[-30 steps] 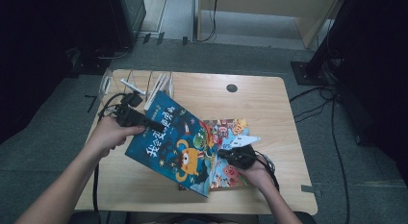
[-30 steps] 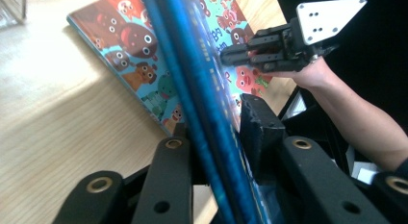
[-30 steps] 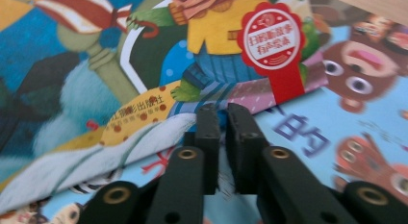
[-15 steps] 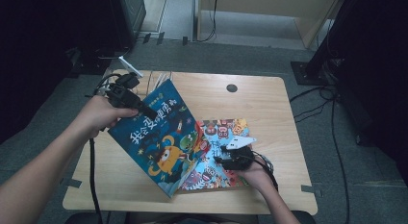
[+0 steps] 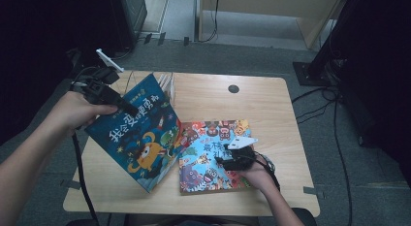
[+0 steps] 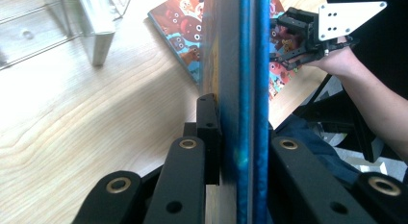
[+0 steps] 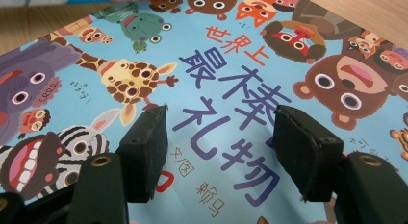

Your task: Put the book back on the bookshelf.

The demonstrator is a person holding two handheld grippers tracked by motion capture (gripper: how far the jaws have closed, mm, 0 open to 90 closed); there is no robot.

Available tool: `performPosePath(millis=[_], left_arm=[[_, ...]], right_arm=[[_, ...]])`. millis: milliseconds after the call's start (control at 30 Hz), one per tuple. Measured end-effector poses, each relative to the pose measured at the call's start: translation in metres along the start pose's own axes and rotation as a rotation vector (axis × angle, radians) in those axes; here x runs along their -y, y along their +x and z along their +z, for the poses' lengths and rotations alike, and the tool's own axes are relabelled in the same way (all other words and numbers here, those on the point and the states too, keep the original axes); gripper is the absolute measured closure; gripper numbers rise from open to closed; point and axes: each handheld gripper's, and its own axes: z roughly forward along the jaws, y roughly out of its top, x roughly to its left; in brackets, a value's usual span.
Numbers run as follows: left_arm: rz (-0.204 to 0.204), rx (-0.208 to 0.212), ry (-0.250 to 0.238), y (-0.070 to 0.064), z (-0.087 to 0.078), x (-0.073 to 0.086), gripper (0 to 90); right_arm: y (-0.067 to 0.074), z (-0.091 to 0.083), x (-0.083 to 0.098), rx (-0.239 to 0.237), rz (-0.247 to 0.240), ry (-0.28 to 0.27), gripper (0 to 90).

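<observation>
Presently, left gripper (image 5: 127, 108) is clamped on the blue book (image 5: 140, 134), held tilted above the bench (image 5: 271, 104). Right gripper (image 7: 219, 137), jaws just opening and released, rests over the animal book (image 5: 208, 158) lying flat.

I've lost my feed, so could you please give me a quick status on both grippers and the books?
Left gripper shut on blue book, tilted up off table. Right gripper jaws just opening, nothing between them, over animal book lying flat. Wire rack beyond blue book.
</observation>
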Motion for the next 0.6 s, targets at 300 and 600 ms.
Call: performPosePath(millis=[300,600], left_arm=[[-0.033,-0.007,-0.046,0.013,-0.023,0.021,82.4],[-0.071,-0.016,-0.060,0.024,-0.040,0.041,81.7]], right_arm=[[-0.002,0.001,0.000,0.005,-0.006,-0.006,36.7],[-0.006,0.001,0.000,0.007,0.013,-0.016,36.9]])
